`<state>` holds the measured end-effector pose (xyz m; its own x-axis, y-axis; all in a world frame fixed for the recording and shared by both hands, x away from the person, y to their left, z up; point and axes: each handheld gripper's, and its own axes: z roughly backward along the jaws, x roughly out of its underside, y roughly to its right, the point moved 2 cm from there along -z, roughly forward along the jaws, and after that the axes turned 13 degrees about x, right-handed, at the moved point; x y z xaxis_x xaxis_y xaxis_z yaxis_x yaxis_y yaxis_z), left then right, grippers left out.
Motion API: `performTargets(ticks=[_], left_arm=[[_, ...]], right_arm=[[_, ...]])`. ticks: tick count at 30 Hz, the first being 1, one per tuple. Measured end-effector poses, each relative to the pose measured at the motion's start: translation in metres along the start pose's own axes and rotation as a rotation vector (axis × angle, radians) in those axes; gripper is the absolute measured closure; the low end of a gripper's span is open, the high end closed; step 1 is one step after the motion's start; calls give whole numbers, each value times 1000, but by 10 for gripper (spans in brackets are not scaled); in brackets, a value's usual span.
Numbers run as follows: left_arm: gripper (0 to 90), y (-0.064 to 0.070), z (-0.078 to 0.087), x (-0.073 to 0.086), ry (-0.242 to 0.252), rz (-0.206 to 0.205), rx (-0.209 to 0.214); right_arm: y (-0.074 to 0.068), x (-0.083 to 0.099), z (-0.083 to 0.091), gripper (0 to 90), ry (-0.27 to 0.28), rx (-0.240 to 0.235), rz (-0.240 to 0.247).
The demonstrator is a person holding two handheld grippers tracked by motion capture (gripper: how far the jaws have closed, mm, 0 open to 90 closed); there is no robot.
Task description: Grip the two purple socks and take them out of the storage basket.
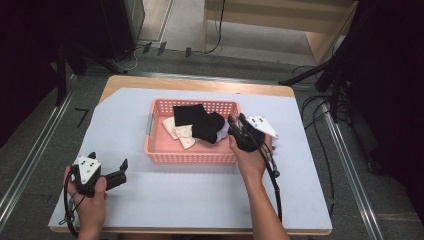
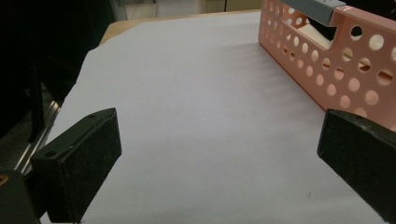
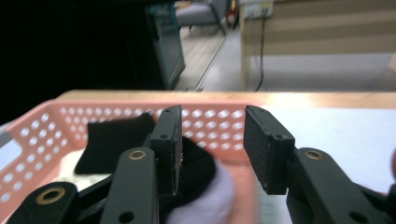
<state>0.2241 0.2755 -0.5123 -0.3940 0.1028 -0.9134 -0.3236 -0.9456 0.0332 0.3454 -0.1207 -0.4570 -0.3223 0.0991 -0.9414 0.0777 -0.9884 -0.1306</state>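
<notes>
White sheet (image 1: 200, 190) over wooden table (image 1: 200, 82) | pink basket (image 1: 192, 156) of cloths | left tongs (image 1: 121, 169) open | right tongs (image 1: 237, 121) open, empty

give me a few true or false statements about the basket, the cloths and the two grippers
1. The basket is pink. True.
2. The right gripper is at the basket's right end. True.
3. The left gripper is inside the basket. False: it is over the bare mat, left of the basket's front.
4. The left gripper is shut on a cloth. False: its jaws stand wide open with nothing between them.
5. Black cloths lie in the basket. True.
</notes>
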Motion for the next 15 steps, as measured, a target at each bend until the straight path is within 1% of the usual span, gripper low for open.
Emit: performTargets(ticks=[2,3,4,5,6,7,8,9,10,11,14,15], left_arm=[[4,0,0,0,1,1,1],[4,0,0,0,3,2,0],[4,0,0,0,2,0,1],[4,0,0,0,3,2,1],[4,0,0,0,2,3,1],[4,0,0,0,2,3,1],[4,0,0,0,2,1,2],[4,0,0,0,0,2,3],[4,0,0,0,1,2,3],[4,0,0,0,1,3,3],[4,-1,0,0,0,2,3],[4,-1,0,0,-1,2,4]], right_arm=[[-10,2,-6,574,-28,-15,12],[-16,3,-9,567,-54,-19,21],[-20,4,-12,561,-74,-20,34],[-24,4,-14,557,-95,-16,32],[-30,6,-19,547,-159,-18,32],[-30,6,-19,547,-159,-18,32],[-32,6,-22,540,-184,-29,19],[-34,6,-25,528,-224,-39,-8],[-35,6,-27,528,-248,-40,-14],[-37,7,-29,531,-293,-31,-21],[-39,10,-35,532,-394,-12,-11],[-40,13,-37,530,-435,-11,-7]])
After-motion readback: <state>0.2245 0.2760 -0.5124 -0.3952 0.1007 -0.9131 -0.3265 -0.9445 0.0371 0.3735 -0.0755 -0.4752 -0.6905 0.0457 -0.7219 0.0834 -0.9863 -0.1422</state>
